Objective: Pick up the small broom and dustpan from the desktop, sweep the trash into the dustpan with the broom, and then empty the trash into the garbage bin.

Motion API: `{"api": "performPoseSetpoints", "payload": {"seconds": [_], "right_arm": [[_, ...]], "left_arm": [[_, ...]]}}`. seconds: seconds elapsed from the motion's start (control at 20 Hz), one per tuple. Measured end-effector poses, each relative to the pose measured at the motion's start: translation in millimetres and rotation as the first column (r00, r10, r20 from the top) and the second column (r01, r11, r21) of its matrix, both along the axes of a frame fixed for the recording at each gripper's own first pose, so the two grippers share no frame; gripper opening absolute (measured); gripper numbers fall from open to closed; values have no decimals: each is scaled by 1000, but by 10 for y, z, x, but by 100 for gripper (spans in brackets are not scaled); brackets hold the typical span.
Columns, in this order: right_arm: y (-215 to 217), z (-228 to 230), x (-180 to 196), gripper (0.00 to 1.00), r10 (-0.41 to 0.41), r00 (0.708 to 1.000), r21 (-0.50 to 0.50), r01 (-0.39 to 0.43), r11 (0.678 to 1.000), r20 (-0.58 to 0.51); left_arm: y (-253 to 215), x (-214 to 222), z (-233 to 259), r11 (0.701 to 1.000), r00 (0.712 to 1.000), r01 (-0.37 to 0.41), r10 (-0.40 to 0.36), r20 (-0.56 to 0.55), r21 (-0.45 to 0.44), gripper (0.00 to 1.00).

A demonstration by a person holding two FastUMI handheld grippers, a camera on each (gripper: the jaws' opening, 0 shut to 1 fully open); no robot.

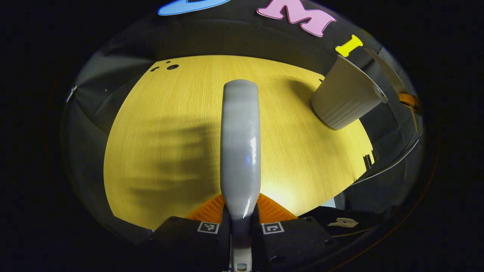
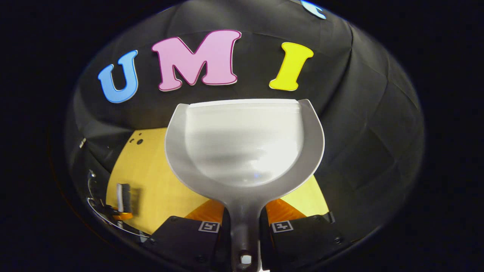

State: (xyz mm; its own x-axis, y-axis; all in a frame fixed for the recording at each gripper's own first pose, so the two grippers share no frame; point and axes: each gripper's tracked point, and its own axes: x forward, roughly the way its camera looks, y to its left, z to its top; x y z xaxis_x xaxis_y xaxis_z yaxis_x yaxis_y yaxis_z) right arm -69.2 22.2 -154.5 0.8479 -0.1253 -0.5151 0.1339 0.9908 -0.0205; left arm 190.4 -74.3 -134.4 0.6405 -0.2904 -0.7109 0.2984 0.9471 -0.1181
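In the left gripper view, my left gripper [image 1: 241,206] is shut on the grey small broom [image 1: 240,143], which points forward above the yellow desktop [image 1: 159,113]. The white ribbed garbage bin [image 1: 342,100] stands at the upper right. The pale dustpan [image 1: 387,71] shows edge-on just beyond the bin's rim, with an orange finger of the other gripper [image 1: 408,99] behind it. In the right gripper view, my right gripper [image 2: 244,209] is shut on the handle of the dustpan [image 2: 244,143], raised before the wall; its inside looks bare. At lower left the broom [image 2: 123,196] hangs bristles-down over the desktop [image 2: 159,181].
Small round holes [image 1: 172,67] mark the desktop's far left corner. Cables [image 1: 393,162] run along the table's right edge. Black cloth walls close in behind and on both sides. The broom's shadow lies across the left part of the desktop.
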Motion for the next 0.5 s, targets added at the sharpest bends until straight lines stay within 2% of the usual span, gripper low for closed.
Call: {"api": "performPoseSetpoints", "payload": {"seconds": [0.3, 0.5], "right_arm": [[839, 3, -292, 35, 158, 987, 79, -157, 984, -10], [1497, -247, -319, 34, 296, 953, 121, -288, 950, -58]], "left_arm": [[28, -44, -96, 998, 998, -69, 69, -1, 13, 27], [197, -31, -194, 994, 994, -111, 111, -6, 12, 27]]}}
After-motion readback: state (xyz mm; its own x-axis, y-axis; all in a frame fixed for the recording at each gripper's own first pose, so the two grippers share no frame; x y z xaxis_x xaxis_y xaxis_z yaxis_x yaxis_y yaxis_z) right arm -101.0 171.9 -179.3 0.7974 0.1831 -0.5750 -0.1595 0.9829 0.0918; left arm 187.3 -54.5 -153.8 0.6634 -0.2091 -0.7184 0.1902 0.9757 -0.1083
